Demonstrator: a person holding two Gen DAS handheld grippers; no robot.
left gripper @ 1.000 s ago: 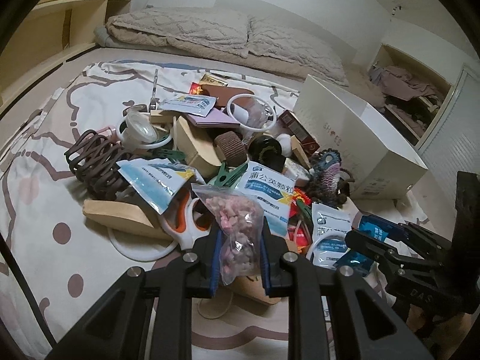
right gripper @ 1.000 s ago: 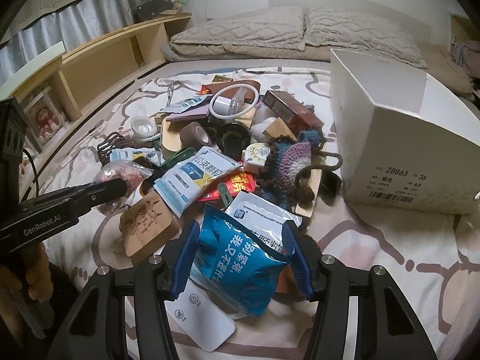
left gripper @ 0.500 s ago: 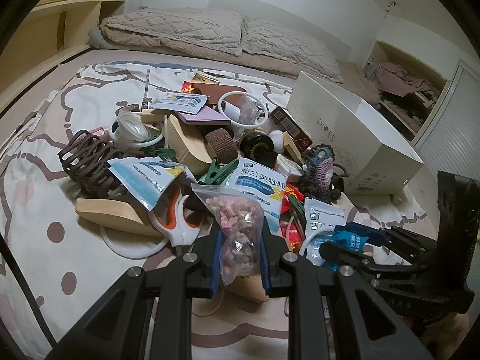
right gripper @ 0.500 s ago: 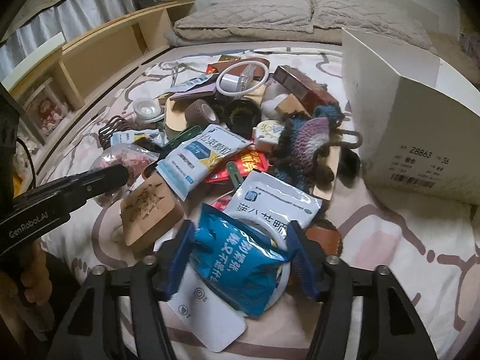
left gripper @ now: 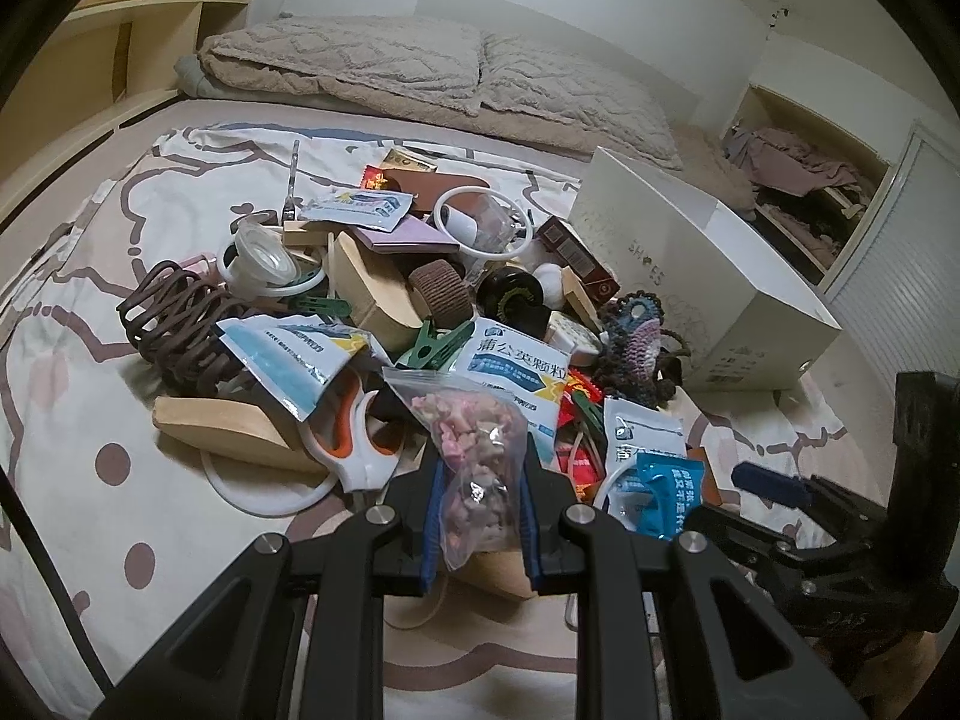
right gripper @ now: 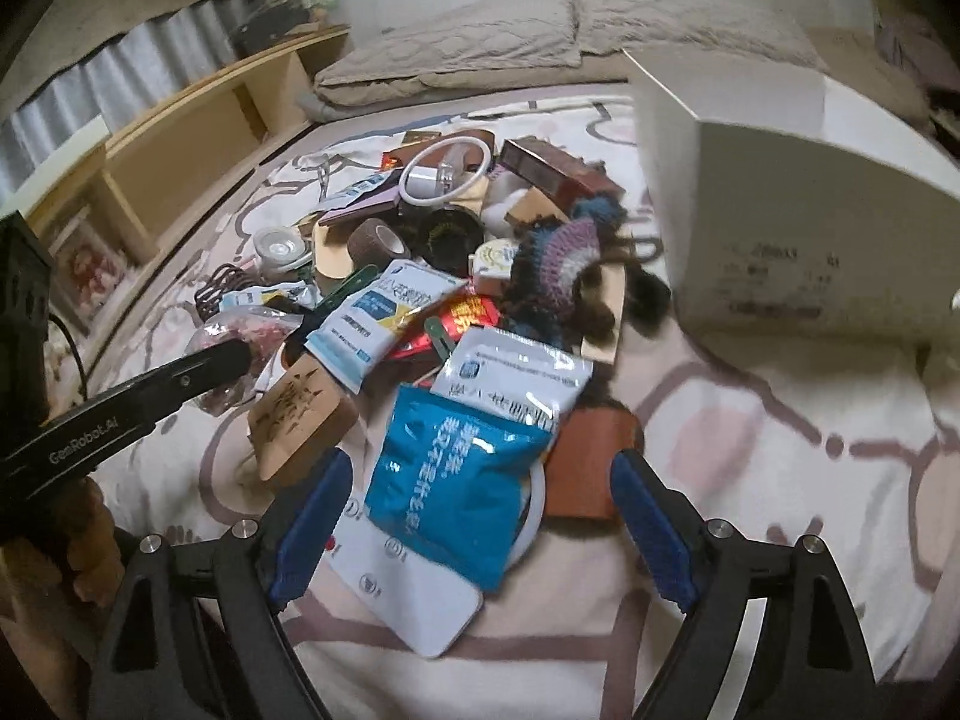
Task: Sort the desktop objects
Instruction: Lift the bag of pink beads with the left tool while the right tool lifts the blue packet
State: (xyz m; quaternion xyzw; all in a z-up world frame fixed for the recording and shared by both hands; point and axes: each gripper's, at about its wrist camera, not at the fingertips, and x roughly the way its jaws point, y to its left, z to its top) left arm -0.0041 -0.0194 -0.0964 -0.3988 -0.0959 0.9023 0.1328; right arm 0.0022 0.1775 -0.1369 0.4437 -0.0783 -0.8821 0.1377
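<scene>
A pile of small objects lies on a patterned bed sheet [left gripper: 90,360]. My left gripper [left gripper: 479,516] is shut on a clear zip bag of pink and brown bits [left gripper: 474,462], held just above the pile's near edge; the bag also shows in the right wrist view [right gripper: 240,330]. My right gripper [right gripper: 480,516] is wide open around a blue sachet [right gripper: 456,480], which lies on white packets, apart from both pads. The blue sachet also shows in the left wrist view [left gripper: 660,495].
A white shoe box [left gripper: 690,294] stands open at the pile's right; it also shows in the right wrist view [right gripper: 780,210]. In the pile: orange-handled scissors [left gripper: 348,438], wooden blocks [left gripper: 222,426], a brown hair claw [left gripper: 174,324], a crochet pouch [right gripper: 564,264]. Pillows [left gripper: 420,66] lie behind.
My right gripper has opened wider and let go of the blue sachet, which now lies on the packets. The left gripper still holds the zip bag, little moved.
</scene>
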